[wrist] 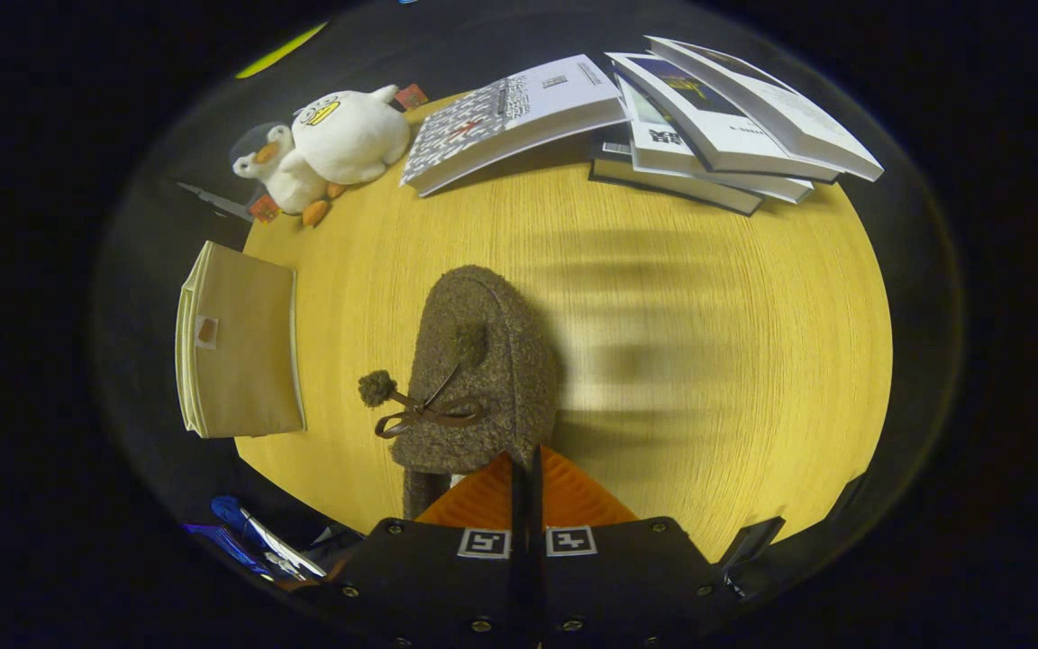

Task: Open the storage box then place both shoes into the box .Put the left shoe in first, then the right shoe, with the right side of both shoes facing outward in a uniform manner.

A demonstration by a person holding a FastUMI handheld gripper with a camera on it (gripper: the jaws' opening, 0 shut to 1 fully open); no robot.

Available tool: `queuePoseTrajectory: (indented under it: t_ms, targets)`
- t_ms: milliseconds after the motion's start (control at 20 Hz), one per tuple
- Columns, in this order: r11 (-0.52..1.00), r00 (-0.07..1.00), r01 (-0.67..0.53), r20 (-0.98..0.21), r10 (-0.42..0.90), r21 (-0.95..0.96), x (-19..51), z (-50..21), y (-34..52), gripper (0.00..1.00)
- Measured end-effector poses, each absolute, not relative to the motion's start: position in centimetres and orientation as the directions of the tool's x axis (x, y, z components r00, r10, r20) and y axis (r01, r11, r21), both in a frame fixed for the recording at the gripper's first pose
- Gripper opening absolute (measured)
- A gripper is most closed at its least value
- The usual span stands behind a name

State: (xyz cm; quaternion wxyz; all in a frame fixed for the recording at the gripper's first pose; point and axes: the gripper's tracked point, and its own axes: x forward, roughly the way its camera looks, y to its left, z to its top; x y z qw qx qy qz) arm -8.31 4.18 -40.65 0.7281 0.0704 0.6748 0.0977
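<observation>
A brown fleecy shoe (474, 379) with a leather bow and pom-poms hangs toe-forward just ahead of my fingers, above the yellow wooden table (708, 361). My gripper (523, 478) is shut on the shoe's rear collar, with the fingers almost touching each other. The shoe's heel is hidden behind the fingers. A beige fabric storage box (240, 351) stands to the left of the shoe at the table's left edge. I see its broad flat face with a small tab, and I cannot tell whether it is open.
Two white plush ducks (330, 149) sit at the table's far left corner. A patterned book (510, 117) and a stack of books (726, 126) lie along the far edge. A blurred shadow falls on the table right of the shoe.
</observation>
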Motion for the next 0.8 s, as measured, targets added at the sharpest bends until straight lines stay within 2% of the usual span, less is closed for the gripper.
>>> queuePoseTrajectory:
  t_ms: [250,800]
  targets:
    - [0.959,0.105,-0.049,-0.953,0.285,0.281,-7.7,-36.8,7.6,0.0]
    - [0.898,0.225,-0.294,-0.889,0.399,0.328,-2.2,-24.2,22.1,0.0]
